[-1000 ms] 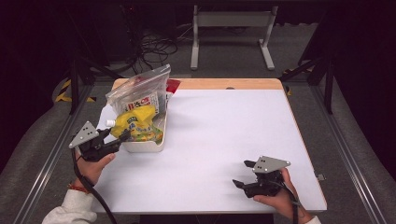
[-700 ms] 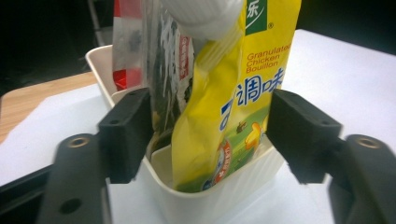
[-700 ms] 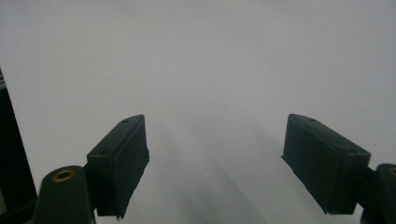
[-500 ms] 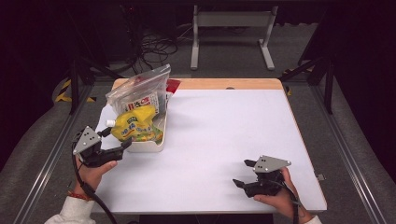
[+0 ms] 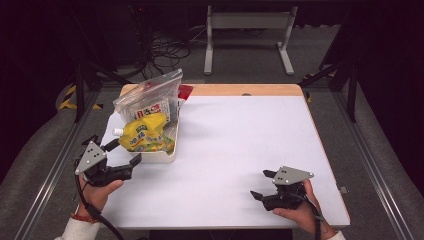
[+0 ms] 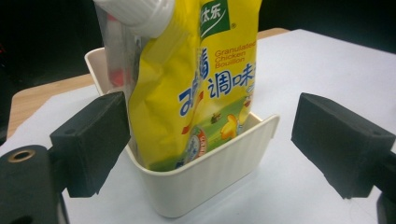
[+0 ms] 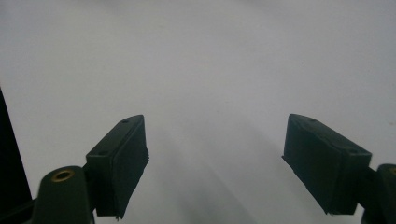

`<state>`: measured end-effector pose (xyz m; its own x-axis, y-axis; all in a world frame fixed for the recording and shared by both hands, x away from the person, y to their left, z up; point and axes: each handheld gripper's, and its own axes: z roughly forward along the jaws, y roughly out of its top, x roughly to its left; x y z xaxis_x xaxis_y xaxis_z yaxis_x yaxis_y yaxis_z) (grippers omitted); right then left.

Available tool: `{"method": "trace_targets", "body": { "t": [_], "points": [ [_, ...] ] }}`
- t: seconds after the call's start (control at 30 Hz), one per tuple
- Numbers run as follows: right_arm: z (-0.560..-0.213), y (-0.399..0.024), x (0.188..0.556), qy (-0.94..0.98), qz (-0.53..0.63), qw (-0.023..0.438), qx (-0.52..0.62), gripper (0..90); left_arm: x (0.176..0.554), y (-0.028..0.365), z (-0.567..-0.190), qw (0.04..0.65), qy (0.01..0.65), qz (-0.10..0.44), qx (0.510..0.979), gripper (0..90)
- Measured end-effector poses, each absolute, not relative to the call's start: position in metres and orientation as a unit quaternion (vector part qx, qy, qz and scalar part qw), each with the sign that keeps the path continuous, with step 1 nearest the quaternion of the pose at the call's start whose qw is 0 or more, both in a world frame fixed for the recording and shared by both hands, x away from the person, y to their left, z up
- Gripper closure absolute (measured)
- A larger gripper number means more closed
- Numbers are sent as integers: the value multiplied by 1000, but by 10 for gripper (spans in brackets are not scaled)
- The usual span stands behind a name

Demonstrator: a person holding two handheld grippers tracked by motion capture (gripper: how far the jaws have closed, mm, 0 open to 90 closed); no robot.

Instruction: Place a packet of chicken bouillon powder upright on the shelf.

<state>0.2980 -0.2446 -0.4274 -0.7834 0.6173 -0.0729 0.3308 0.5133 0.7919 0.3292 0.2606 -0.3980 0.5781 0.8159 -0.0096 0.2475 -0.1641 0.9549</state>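
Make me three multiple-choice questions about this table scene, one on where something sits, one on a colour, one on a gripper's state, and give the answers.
1. Where does the cream bin stand on the white table?
A. near its left edge
B. at its centre
C. at its right front corner

2. What colour is the bouillon pouch in the bin?
A. blue
B. yellow
C. black

3. How does the left gripper stand?
A. shut on the pouch
B. shut on the bin's rim
C. open, holding nothing

Answers: 1 A, the high view shows the bin by the table's left side. 2 B, the pouch is yellow with a white cap. 3 C, its jaws have just been opening and stand apart on either side of the bin's corner, pressing on nothing.
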Motion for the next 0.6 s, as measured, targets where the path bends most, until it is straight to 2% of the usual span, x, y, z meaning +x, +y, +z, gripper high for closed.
{"method": "trace_targets", "body": {
  "t": [0.1,0.33,0.6],
  "points": [
    [-426,-245,297,851,409,178,277,212,324,260,-396,535,369,272,710,81],
    [-425,-246,297,850,410,180,278,206,313,259,-394,545,362,271,706,85],
    [-423,-247,297,850,409,185,276,204,310,249,-395,538,345,263,722,85]
  ]
}}
